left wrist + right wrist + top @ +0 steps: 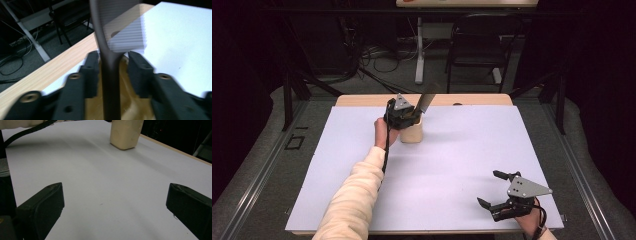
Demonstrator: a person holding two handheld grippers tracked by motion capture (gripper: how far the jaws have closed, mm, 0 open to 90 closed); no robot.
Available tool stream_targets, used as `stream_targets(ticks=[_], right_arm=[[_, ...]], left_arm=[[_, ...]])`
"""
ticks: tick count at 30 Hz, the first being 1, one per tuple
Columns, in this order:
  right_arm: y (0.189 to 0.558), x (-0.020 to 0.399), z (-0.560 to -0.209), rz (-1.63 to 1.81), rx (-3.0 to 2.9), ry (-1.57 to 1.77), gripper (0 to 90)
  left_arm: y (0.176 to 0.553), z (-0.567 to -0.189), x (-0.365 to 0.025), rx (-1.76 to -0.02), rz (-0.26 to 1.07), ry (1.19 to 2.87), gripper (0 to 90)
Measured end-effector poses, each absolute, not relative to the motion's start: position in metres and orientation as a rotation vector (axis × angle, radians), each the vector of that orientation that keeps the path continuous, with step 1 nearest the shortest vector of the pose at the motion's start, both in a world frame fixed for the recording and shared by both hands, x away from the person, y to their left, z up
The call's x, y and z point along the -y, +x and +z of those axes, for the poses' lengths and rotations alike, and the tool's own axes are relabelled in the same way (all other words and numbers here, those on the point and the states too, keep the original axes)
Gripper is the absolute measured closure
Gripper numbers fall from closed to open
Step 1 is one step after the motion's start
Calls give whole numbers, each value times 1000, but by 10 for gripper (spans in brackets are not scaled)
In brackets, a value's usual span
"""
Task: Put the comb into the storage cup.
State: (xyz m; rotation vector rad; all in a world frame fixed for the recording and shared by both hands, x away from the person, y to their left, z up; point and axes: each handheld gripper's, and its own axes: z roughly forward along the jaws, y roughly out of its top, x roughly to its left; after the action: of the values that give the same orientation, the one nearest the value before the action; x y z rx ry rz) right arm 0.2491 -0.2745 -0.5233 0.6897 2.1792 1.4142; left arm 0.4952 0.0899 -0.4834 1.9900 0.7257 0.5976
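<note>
My left gripper point(110, 72) sits above the wooden holder point(411, 131), jaws loosened around the spatula point(110, 50) handle. My right gripper point(493, 189) rests released, empty.

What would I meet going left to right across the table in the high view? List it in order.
Sleeve → left gripper over the wooden holder → spatula sticking up out of it → right gripper.
</note>
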Motion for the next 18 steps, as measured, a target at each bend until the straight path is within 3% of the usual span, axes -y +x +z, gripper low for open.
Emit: stream_targets(ticks=[5,12,18], right_arm=[[249,274,-523,1413,-2179,693,11],[249,274,-524,1412,-2182,696,11],[249,274,-524,1414,-2181,693,11]], left_arm=[[488,-472,-92,-725,623,1969,328],[479,-457,-96,-709,612,1984,164],[472,-449,-96,-719,603,2016,93]])
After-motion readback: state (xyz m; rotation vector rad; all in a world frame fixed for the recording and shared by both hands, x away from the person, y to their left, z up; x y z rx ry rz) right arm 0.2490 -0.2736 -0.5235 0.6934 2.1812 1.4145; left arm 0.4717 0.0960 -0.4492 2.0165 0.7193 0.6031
